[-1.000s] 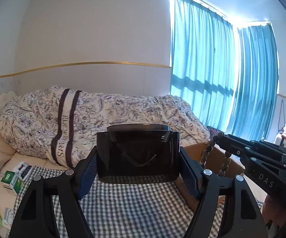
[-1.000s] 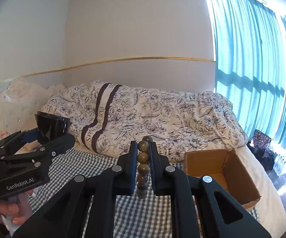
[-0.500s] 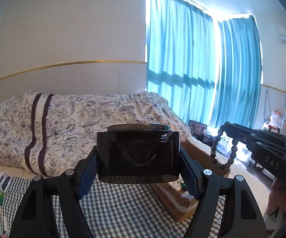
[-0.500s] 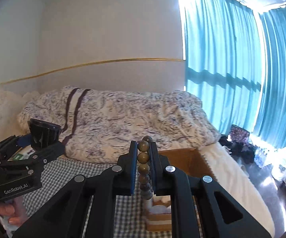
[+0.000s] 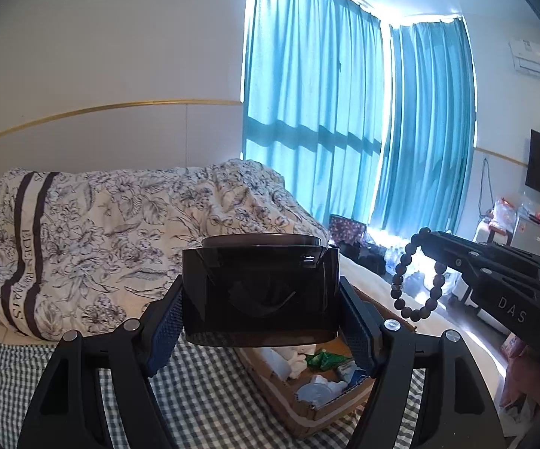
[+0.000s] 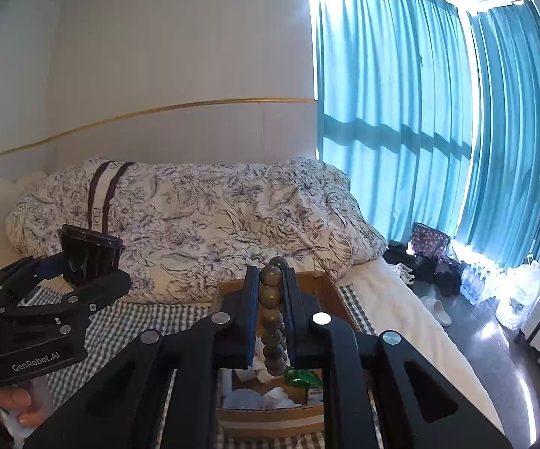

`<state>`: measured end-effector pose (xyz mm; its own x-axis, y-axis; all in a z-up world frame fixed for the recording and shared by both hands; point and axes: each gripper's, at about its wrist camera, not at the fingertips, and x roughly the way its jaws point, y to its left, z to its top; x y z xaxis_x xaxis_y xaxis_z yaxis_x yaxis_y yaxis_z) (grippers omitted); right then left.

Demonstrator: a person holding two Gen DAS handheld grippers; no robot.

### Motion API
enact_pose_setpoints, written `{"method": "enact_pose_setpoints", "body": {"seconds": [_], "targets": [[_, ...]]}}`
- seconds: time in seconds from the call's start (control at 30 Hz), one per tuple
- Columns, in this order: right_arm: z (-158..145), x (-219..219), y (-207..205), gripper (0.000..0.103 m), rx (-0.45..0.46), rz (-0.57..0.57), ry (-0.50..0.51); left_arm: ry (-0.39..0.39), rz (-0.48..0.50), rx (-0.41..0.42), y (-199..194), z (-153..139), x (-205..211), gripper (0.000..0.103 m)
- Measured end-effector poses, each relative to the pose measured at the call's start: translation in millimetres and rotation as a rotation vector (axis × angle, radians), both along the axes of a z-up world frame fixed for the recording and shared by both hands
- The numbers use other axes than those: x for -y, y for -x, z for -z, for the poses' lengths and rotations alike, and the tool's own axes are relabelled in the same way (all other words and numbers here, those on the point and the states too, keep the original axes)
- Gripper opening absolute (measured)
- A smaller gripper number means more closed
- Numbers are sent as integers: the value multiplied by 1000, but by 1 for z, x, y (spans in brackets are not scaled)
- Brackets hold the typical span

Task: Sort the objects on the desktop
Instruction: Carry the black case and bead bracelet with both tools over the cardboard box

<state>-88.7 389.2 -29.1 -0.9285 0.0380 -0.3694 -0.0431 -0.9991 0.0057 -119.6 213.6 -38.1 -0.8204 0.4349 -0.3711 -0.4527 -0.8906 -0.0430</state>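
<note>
My left gripper (image 5: pixel 260 292) is shut on a dark, glossy plastic box (image 5: pixel 260 295), held up above the checked cloth. In the right wrist view that box (image 6: pixel 88 256) shows at the left, in the left gripper (image 6: pixel 79 262). My right gripper (image 6: pixel 272 288) is shut on a bead bracelet (image 6: pixel 272 316), whose beads hang down between the fingers over a cardboard box (image 6: pixel 270 417). From the left wrist view the bracelet (image 5: pixel 417 273) dangles as a loop from the right gripper (image 5: pixel 429 237), above and to the right of the cardboard box (image 5: pixel 307 400), which holds white wrappers and a green packet.
The cardboard box sits on a green checked cloth (image 5: pixel 210 393) on a bed. A flowered duvet (image 5: pixel 120 232) is heaped behind. Blue curtains (image 5: pixel 344 119) cover the window at right. Bags, slippers (image 6: pixel 436 308) and bottles lie on the floor at the right.
Both grippers have swung right with their loads. The cardboard box has come from the right side to just under and ahead of them, and its contents now show.
</note>
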Motion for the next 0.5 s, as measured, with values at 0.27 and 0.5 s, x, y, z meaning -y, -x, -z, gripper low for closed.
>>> {"method": "enact_pose_setpoints", "body": {"seconds": [0.27,0.5], "targets": [[25,-26,24,11,59,22,11,14,41,61,29,22,-32,76],[51,-45,50,11,122,31,27,44,56,121,55,50,-56,76]]}}
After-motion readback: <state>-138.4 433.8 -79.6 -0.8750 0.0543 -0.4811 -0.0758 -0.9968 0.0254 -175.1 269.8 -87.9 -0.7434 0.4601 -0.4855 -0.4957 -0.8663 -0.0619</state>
